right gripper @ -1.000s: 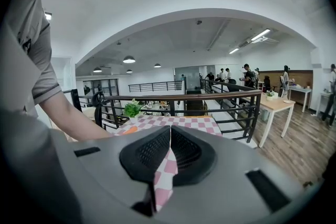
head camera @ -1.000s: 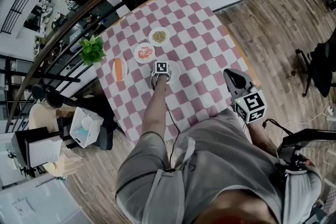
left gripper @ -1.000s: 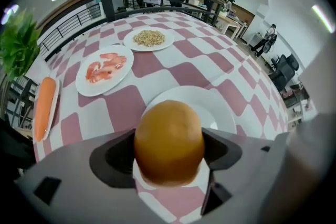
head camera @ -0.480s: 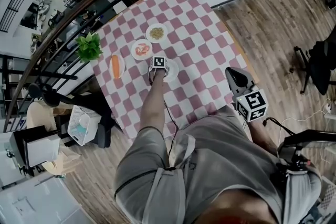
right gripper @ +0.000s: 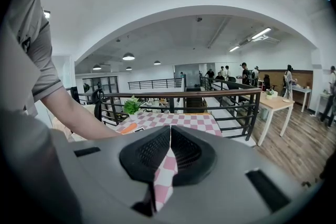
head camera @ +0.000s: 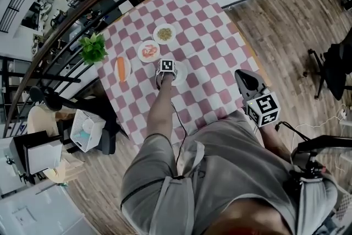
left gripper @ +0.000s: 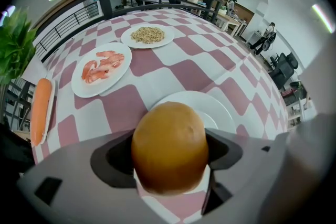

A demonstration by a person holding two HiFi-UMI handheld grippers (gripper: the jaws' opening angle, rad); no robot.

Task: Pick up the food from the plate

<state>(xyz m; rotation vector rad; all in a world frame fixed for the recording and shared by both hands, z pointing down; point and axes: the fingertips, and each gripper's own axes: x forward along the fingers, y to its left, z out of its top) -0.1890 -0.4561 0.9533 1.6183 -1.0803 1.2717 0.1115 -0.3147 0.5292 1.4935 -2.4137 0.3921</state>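
Jaws on the left gripper are pressed onto both sides of a round golden-brown bun, a firm hold, right over the near part of a white plate. Can't tell whether the bun touches that plate or hangs clear of it. Across the checked tablecloth now, from the left: a green plant at the edge, a carrot lying on a narrow dish, then the shrimp plate with its pink pieces, and farther back the grain plate. From the head view, the left gripper sits out at the end of a stretched bare arm, just this side of the shrimp plate. Over to the right, the right gripper hangs by the table's near right edge, well apart from all the plates. Its jaws are all but together, only a thin slit between the ribbed pads, nothing held
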